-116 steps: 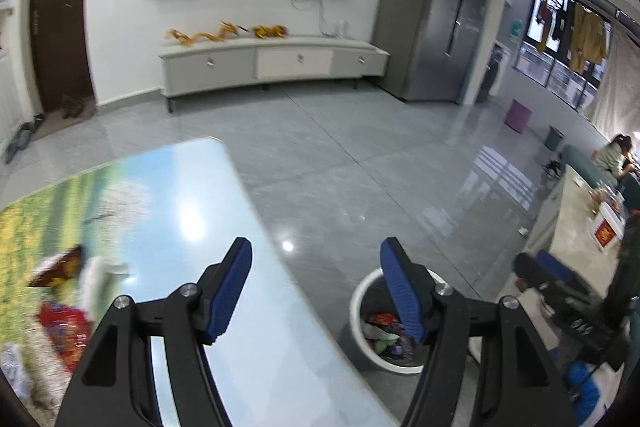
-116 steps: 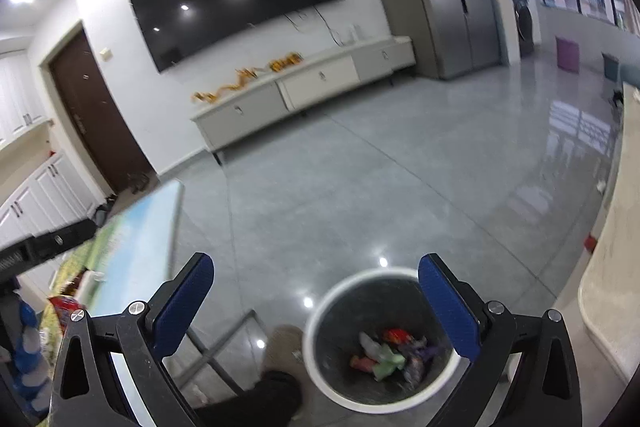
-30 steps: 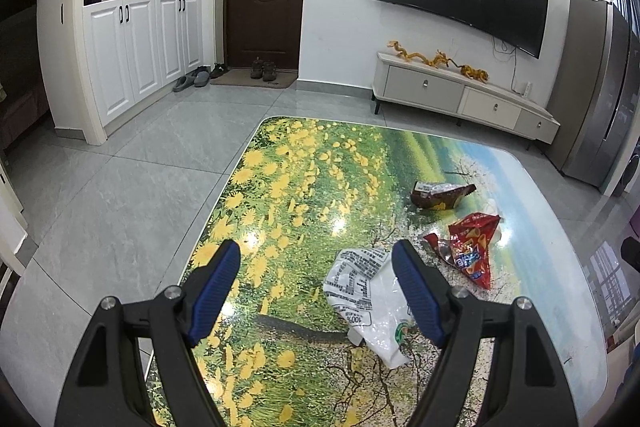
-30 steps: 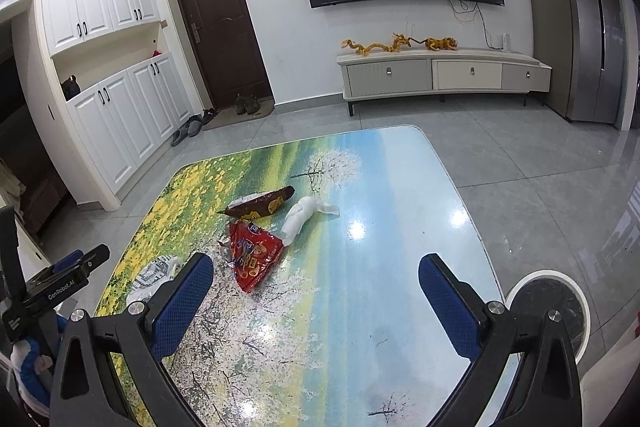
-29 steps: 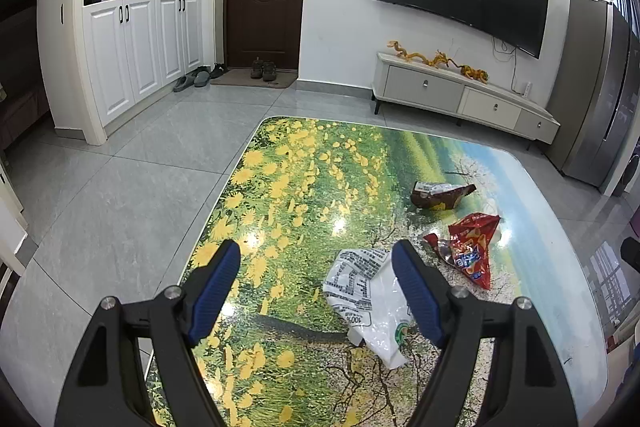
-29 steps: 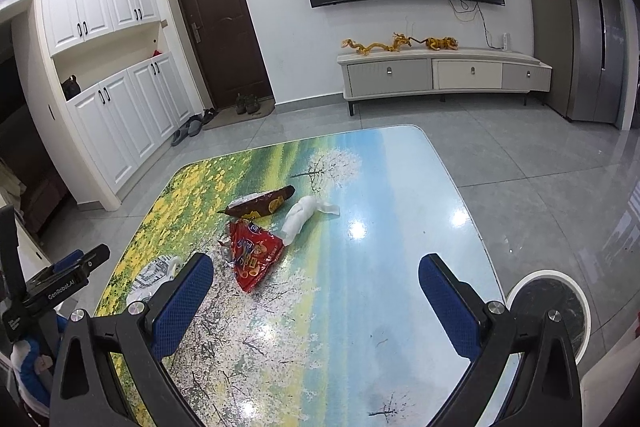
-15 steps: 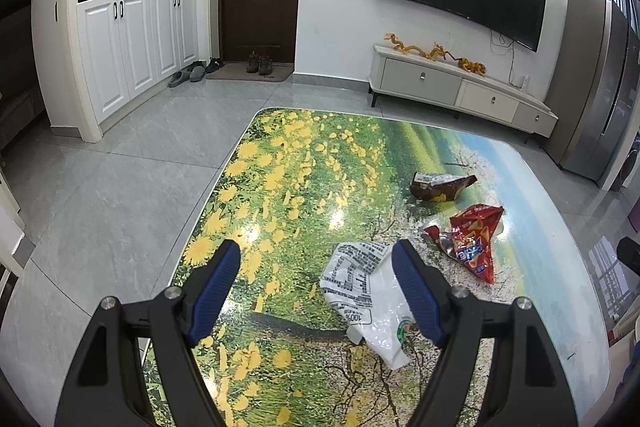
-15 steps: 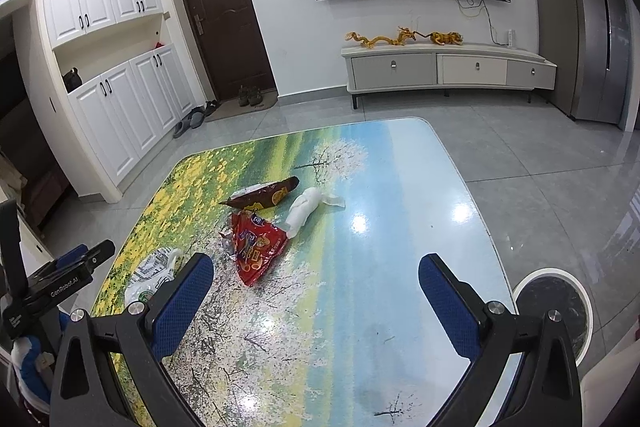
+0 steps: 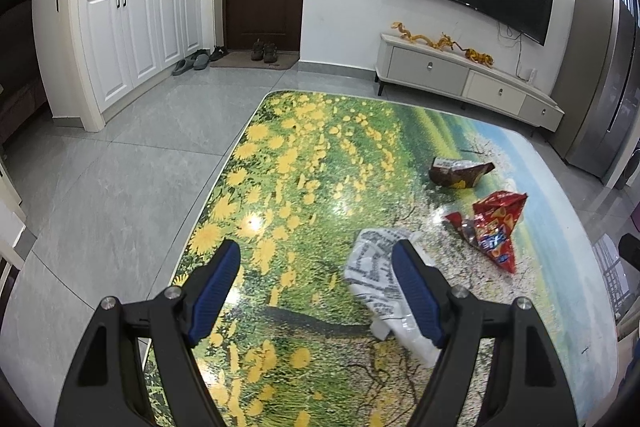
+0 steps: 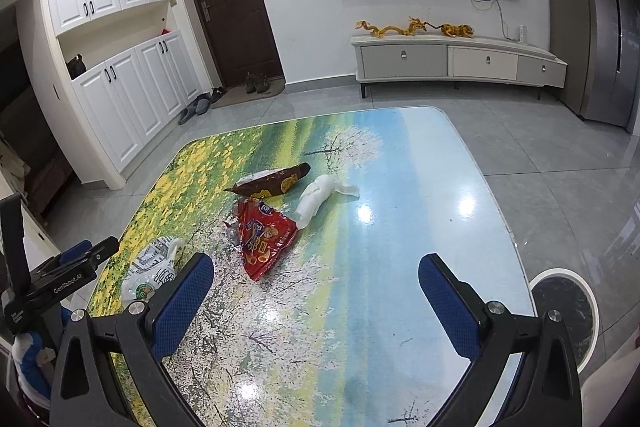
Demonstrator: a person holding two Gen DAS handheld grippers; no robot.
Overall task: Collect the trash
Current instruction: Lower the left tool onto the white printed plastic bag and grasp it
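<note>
The left gripper [image 9: 316,291] hangs with jaws wide and empty over the table's [image 10: 400,227] near left corner, its right pad just over a crumpled white plastic bag [image 9: 374,269] printed with black text too small to read. The right gripper [image 10: 316,301] is spread wide, holding nothing. Toward the middle lie a torn red snack packet [image 10: 264,237], a brown wrapper [image 10: 274,183] and a twisted white tissue [image 10: 316,201]; a white-rimmed bin [image 10: 568,311] stands off the near right corner.

Both tools point forward and slope downward. The left tool [image 9: 316,287] has its blue-padded fingers [image 9: 214,291] spread apart, gripping nothing. The right tool [image 10: 316,299] is spread wider, its pads [image 10: 448,307] also empty. In the right wrist view, the left tool's black body sits at the left edge.
</note>
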